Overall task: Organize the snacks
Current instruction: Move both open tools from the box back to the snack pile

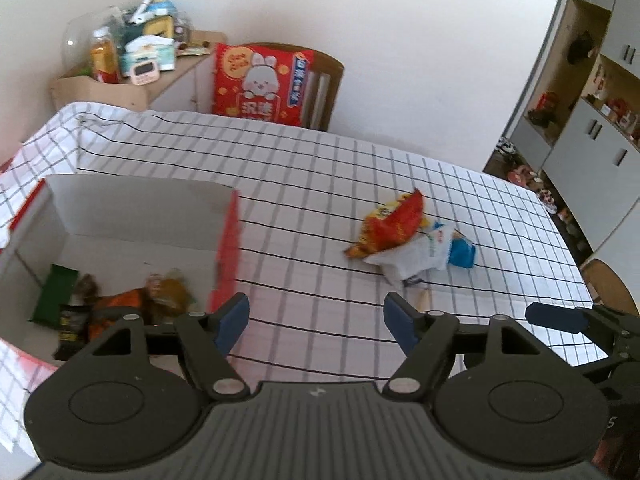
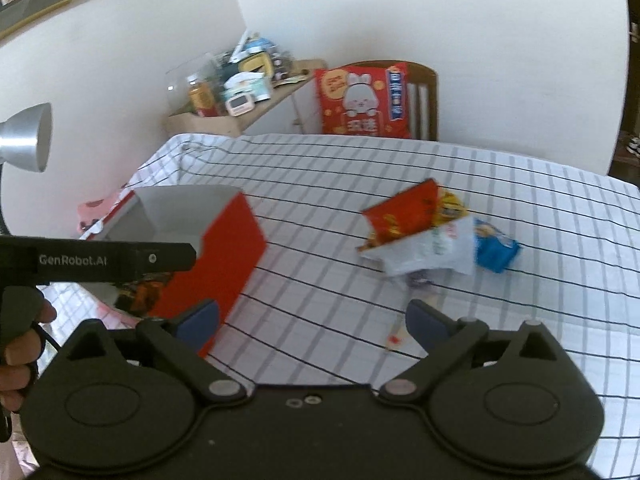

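Observation:
A red cardboard box (image 1: 228,248) with a white inside stands open at the table's left and holds several snack packets (image 1: 120,300); it also shows in the right wrist view (image 2: 224,256). A pile of snacks lies mid-table: a red-yellow bag (image 1: 390,226), a white packet (image 1: 416,256) and a blue packet (image 1: 462,254). The right wrist view shows the red bag (image 2: 404,216), the white packet (image 2: 428,252) and the blue packet (image 2: 496,248). My left gripper (image 1: 316,320) is open and empty, between box and pile. My right gripper (image 2: 312,322) is open and empty, short of the pile.
A checked cloth (image 1: 320,184) covers the table. A wooden chair with a red rabbit cushion (image 1: 260,84) stands behind it. A cluttered side cabinet (image 1: 132,64) is at the back left, shelving (image 1: 592,92) at the right, a lamp (image 2: 28,140) at the left.

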